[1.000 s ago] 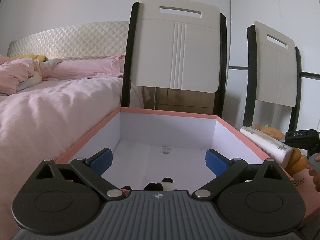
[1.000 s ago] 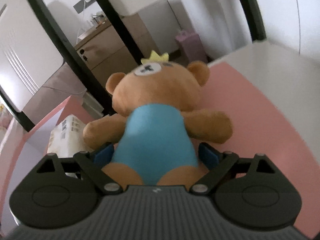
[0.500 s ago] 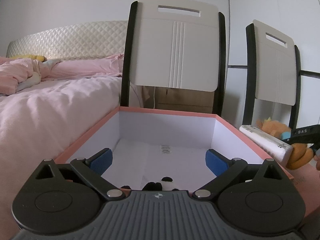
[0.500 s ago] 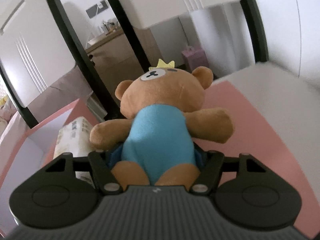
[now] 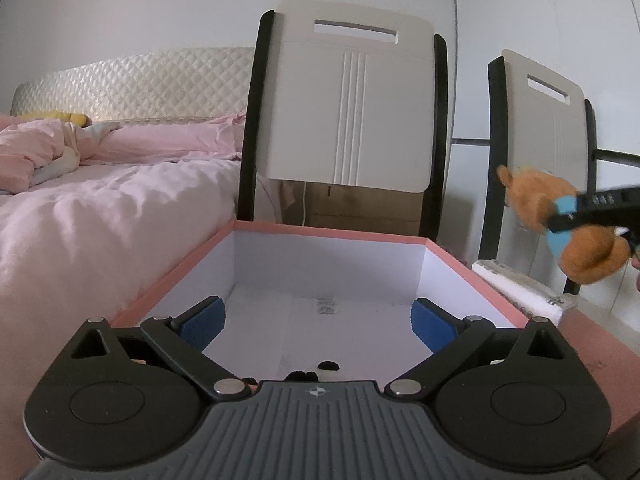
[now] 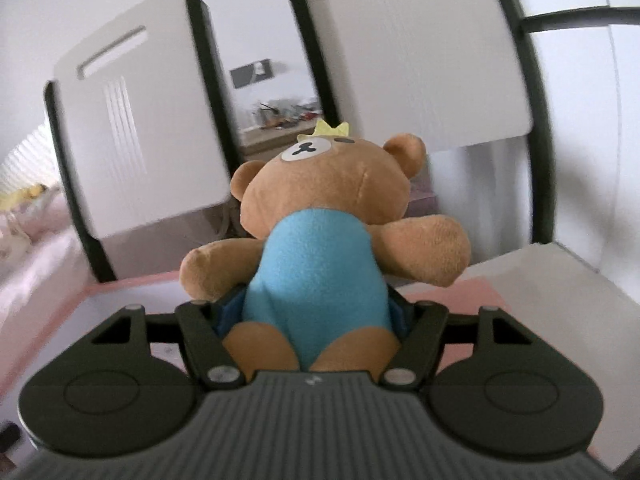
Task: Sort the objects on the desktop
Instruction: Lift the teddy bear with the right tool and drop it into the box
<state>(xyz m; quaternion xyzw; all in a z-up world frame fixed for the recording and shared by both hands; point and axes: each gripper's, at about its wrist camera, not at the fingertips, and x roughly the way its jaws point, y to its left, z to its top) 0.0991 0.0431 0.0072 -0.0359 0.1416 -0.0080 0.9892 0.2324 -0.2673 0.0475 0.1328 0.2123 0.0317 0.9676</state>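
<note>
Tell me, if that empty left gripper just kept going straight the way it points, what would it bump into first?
Probably the white inner far wall of the pink-rimmed open box: the open left gripper hangs over the box's near end, aimed across it. If it rides higher than it looks, it would meet the white chair back beyond.

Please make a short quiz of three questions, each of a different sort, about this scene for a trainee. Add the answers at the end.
1. True or false: the right claw grips the bear at its blue body.
2. Where is the bear? A) inside the box B) in the air, right of the box C) on the bed
3. Fill in: the left claw is ____ and holds nothing.

Key: 1 true; 2 B; 3 open
</note>
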